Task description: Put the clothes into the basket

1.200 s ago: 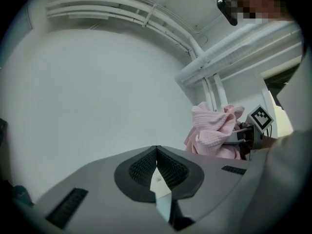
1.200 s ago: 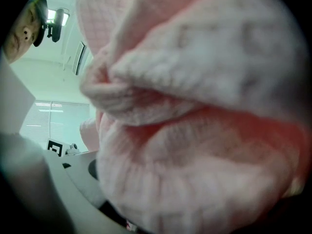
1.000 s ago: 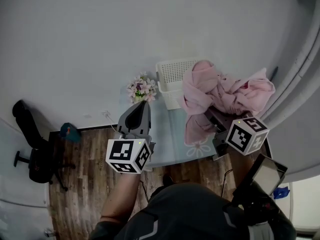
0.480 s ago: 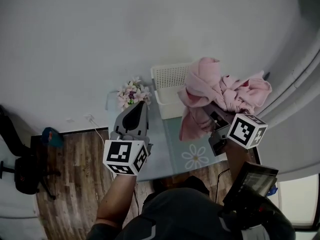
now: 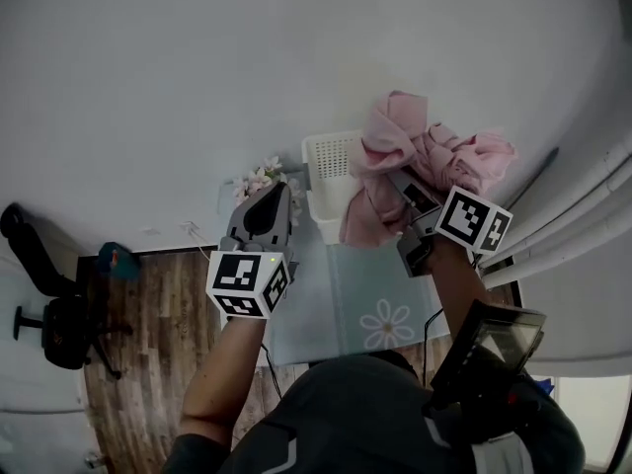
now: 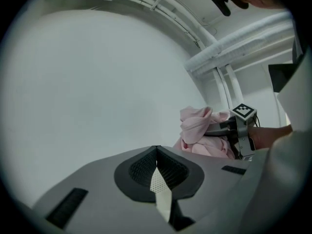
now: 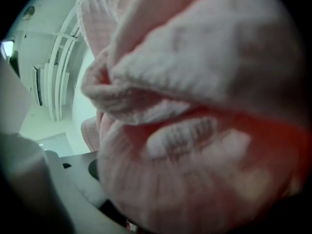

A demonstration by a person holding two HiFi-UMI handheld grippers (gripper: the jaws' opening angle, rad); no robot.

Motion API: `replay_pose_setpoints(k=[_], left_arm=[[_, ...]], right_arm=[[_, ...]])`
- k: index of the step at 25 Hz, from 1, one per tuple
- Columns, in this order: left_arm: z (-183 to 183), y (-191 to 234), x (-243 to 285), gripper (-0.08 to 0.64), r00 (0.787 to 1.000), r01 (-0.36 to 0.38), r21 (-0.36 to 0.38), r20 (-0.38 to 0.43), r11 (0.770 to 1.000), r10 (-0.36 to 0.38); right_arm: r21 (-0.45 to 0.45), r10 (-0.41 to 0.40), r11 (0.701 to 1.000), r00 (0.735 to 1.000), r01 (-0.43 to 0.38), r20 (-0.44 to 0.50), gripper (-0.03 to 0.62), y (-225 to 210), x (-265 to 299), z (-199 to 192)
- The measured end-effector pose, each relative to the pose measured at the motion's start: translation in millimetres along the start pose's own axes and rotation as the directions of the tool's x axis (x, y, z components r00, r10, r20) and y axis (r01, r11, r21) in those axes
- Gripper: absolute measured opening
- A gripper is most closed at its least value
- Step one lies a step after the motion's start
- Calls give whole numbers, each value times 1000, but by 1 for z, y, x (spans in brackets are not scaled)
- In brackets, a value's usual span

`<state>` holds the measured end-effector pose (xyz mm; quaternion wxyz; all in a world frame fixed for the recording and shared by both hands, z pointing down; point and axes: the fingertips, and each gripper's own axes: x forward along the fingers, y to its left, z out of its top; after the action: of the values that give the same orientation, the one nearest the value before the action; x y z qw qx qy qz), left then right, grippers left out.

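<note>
A bundle of pink clothes point(image 5: 439, 151) hangs from my right gripper point(image 5: 397, 178), which is shut on it, held up just right of the white slatted basket point(image 5: 329, 156) and overlapping its right edge. In the right gripper view the pink cloth point(image 7: 195, 106) fills the frame and hides the jaws. My left gripper point(image 5: 279, 188) is shut and holds nothing, hovering left of the basket. In the left gripper view its jaws point(image 6: 156, 152) meet, and the pink clothes point(image 6: 197, 126) and right gripper point(image 6: 223, 127) show beyond them.
A bunch of artificial flowers point(image 5: 257, 179) stands left of the basket on the glass table point(image 5: 306, 314), which carries a daisy-print mat point(image 5: 387, 322). An office chair point(image 5: 54, 324) stands on the wood floor at left. White pipes point(image 5: 583, 215) run along the right wall.
My right gripper has carried the pink clothes up and to the left, closer to the basket. The left gripper has stayed shut and shifted little.
</note>
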<state>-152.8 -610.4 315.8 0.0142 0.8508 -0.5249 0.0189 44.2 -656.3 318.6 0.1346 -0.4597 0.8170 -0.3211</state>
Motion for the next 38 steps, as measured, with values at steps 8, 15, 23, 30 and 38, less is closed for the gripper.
replay_pose_setpoints(k=[8, 15, 23, 30, 38], left_arm=[[-5, 22, 61, 9, 999, -51, 26, -12, 998, 52], [-33, 28, 89, 9, 995, -85, 7, -56, 996, 85], [-57, 36, 107, 9, 986, -93, 44, -136, 995, 99], [-79, 34, 117, 9, 975, -102, 28, -197, 994, 105], [-84, 34, 117, 9, 973, -109, 28, -203, 994, 113]], right_arm=[[121, 1, 993, 997, 8, -74, 382, -48, 83, -2], [341, -62, 934, 989, 106, -138, 382, -103, 142, -44], [460, -169, 843, 949, 280, -268, 371, -163, 177, -100], [479, -254, 782, 906, 398, -338, 368, -207, 186, -133], [550, -296, 675, 864, 491, -408, 368, -237, 192, -164]])
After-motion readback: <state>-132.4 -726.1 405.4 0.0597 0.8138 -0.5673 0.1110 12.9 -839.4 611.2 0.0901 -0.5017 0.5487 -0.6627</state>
